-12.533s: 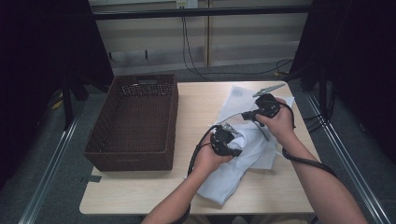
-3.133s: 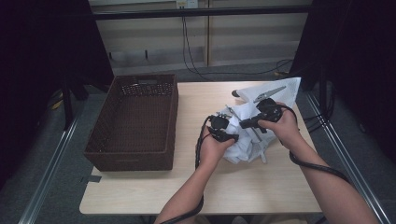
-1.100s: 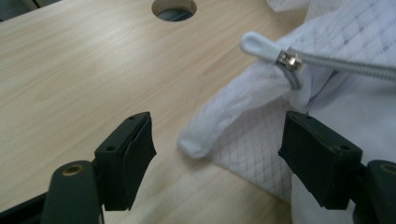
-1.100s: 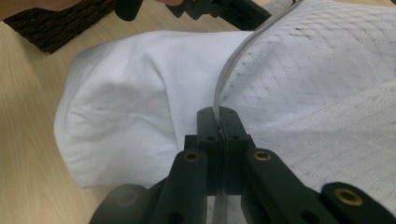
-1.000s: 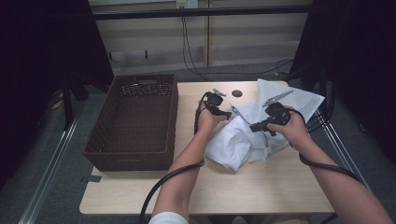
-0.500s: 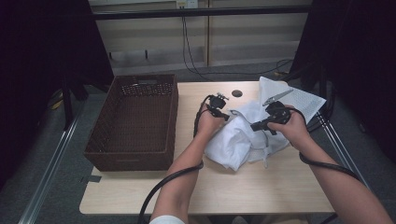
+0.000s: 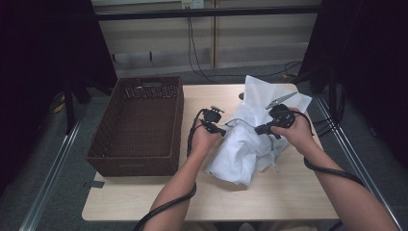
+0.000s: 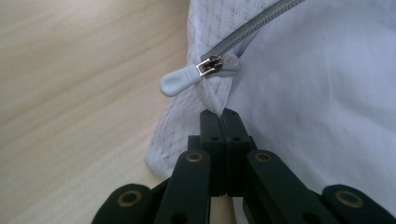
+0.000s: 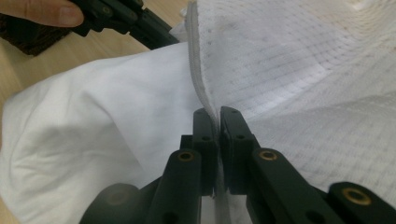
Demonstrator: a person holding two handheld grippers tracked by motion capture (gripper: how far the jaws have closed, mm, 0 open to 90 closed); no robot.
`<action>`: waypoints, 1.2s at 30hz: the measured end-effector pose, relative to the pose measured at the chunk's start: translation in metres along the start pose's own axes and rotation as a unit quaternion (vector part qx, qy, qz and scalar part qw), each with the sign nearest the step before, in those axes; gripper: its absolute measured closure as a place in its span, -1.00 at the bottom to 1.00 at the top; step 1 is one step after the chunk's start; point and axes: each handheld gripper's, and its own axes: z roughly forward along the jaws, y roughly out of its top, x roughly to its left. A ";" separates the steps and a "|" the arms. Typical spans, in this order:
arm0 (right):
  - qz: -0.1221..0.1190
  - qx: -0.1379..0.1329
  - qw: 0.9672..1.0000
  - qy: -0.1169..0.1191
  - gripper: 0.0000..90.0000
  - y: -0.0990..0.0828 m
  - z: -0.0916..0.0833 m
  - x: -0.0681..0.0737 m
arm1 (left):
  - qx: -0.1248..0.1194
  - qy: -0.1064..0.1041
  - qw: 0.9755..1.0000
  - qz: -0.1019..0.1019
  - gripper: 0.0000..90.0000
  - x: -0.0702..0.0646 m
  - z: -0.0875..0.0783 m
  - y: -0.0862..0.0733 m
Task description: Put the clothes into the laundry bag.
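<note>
Both grippers (image 8: 219, 114) (image 9: 218, 114) pinch the mesh bag (image 7: 250, 144), hiding its contents.

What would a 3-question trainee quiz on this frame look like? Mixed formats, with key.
1. True or false: the left gripper has its jaws closed on the white mesh laundry bag just below the zipper pull.
2. Multiple choice: what is the right gripper pinching? A) the rim of the wicker basket B) the bag's zipper-tape edge C) a cable.
3. Fill in: in the high view the basket sits on the table to the ____ of the bag.

Key: 1 true; 2 B; 3 left.
</note>
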 end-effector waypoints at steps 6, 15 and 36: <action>-0.002 -0.001 1.000 0.002 0.55 0.007 -0.003 0.021 | 0.004 -0.009 1.000 -0.011 1.00 -0.007 -0.010 -0.016; 0.009 -0.012 1.000 -0.007 0.01 0.013 -0.015 0.044 | 0.003 -0.020 1.000 -0.015 1.00 -0.019 -0.012 -0.029; 0.016 0.011 1.000 0.010 -0.58 0.004 0.029 0.082 | -0.001 -0.038 0.999 -0.030 1.00 -0.023 -0.014 -0.039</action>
